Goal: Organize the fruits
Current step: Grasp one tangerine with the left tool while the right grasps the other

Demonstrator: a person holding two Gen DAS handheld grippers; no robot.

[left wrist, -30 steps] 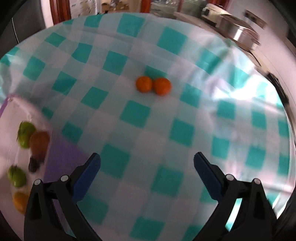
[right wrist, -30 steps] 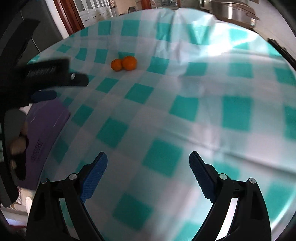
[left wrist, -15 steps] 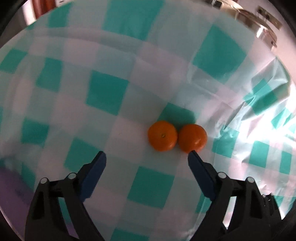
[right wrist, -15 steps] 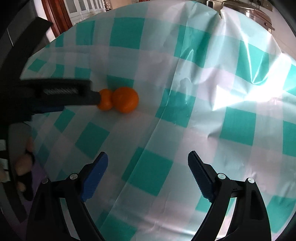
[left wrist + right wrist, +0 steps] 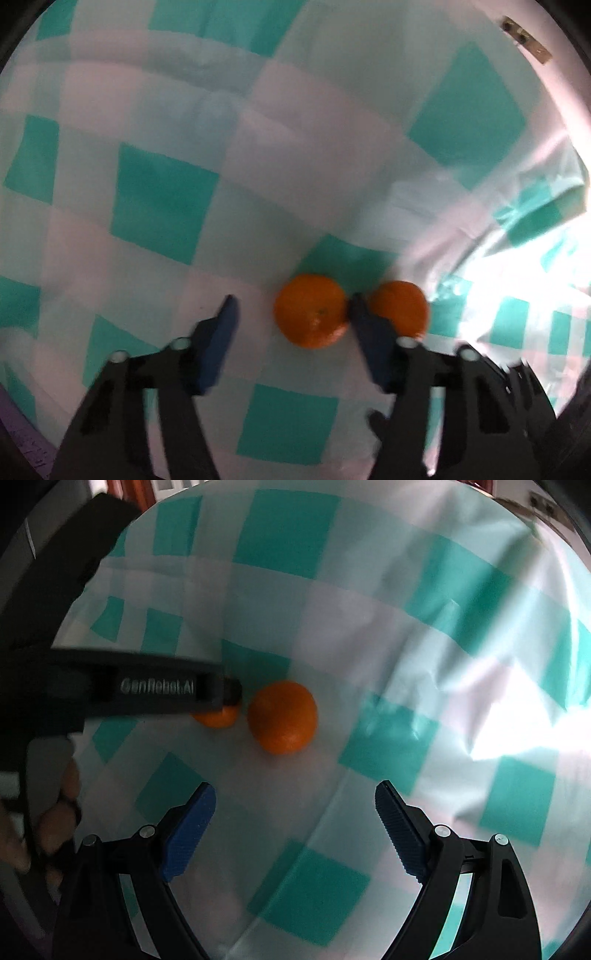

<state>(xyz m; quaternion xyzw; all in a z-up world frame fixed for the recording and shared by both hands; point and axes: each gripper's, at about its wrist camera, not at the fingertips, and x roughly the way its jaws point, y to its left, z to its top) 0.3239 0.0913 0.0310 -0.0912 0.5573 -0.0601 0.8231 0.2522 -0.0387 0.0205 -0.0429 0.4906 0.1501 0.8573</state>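
Left gripper [image 5: 291, 306] closing around left tangerine [image 5: 312, 311], not yet clamped; right gripper [image 5: 295, 797] agape, empty — fruit light, soft-skinned, likely rolls — grip across its widest girth

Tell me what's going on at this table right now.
A person works two claws over a teal checked tablecloth with two oranges side by side. The left claw is closing around the left orange, one finger wedged between the fruits. The right claw hangs open, short of the right orange.
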